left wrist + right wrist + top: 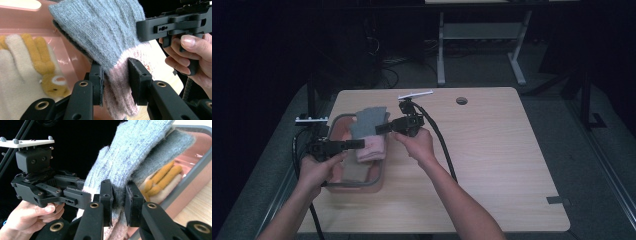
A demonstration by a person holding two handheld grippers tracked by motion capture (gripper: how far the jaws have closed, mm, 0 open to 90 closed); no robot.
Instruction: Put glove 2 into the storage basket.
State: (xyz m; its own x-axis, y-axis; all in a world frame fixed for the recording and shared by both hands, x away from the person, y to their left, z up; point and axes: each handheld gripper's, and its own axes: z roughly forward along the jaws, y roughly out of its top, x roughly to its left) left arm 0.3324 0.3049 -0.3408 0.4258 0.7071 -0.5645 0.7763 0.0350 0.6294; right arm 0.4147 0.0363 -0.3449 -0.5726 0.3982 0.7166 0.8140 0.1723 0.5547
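A knit glove pair, grey with a pink cuff (368, 120), hangs over a pink bin with a grey rim (362, 186) at the table's left. My left gripper (358, 144) is shut on the pink cuff (117, 82), which fills the gap between its jaws (115, 80). My right gripper (380, 128) is shut on the grey part (135, 150) just above the cuff, its jaws (119, 197) pinched tight. Each gripper faces the other across the glove: the right gripper (150, 27) shows in the left gripper view, and the left gripper (83, 197) in the right gripper view.
A cream and orange glove (27, 57) lies inside the bin, and this cream and orange glove (160, 180) sits below the held one. The table has a cable hole (461, 100) at the back and a grey tab (558, 200) at its right front edge. Cables trail from both grippers.
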